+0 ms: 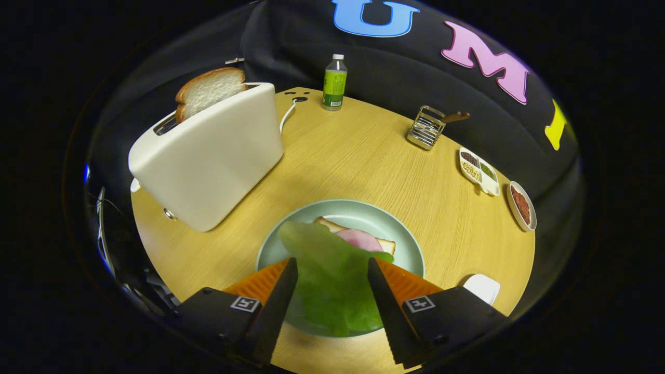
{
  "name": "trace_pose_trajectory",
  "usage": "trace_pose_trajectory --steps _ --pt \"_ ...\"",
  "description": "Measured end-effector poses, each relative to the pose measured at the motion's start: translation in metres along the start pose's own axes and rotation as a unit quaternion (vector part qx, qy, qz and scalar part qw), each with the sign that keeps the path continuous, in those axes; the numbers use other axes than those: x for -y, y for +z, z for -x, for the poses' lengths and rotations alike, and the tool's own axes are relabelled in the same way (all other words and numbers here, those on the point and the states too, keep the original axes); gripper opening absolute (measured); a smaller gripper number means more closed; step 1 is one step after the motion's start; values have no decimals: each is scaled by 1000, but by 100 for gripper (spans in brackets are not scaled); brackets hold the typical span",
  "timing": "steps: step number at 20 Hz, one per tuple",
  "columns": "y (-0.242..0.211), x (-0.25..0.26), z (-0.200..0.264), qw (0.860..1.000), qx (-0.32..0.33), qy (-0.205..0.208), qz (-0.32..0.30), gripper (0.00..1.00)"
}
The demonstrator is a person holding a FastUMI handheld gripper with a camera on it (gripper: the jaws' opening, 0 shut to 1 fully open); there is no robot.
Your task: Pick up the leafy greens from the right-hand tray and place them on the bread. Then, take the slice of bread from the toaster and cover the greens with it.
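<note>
A floppy green leaf (pixel 327 275) hangs between my fingers, over the near side of a pale green plate (pixel 408 249). My gripper (pixel 332 262) is shut on the leaf, with a finger against each side of it. On the plate, just beyond the leaf, lies a slice of bread (pixel 385 244) with a pink round of ham (pixel 359 240) on it; the leaf hides the near part of both. Beyond the plate to the left stands a white toaster (pixel 208 156) with a second slice of bread (pixel 208 92) sticking up out of its slot.
A green-labelled bottle (pixel 334 83) stands at the far edge of the round wooden table (pixel 363 166). At the right rim stand a wire rack (pixel 427 127), a divided dish of seeds (pixel 479 170) and a small dish of red sauce (pixel 521 204). By my right finger lies a white tray (pixel 483 287).
</note>
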State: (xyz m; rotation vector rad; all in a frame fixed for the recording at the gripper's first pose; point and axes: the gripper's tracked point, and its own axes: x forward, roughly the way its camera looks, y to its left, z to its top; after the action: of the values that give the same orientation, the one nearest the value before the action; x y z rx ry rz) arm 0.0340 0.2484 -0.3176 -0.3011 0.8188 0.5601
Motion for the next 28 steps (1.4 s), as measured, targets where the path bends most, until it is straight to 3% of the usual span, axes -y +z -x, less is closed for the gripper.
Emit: trace_pose_trajectory --steps 1,2,8,17,22,28 --pt "3 1 2 1000 8 -3 1 89" --pt "7 3 6 1000 18 -7 2 100" --pt "55 -12 42 996 92 13 -11 99" --pt "163 -81 108 973 215 80 16 98" --pt "192 -115 98 970 220 101 14 98" --pt "214 -141 58 974 206 92 32 98"
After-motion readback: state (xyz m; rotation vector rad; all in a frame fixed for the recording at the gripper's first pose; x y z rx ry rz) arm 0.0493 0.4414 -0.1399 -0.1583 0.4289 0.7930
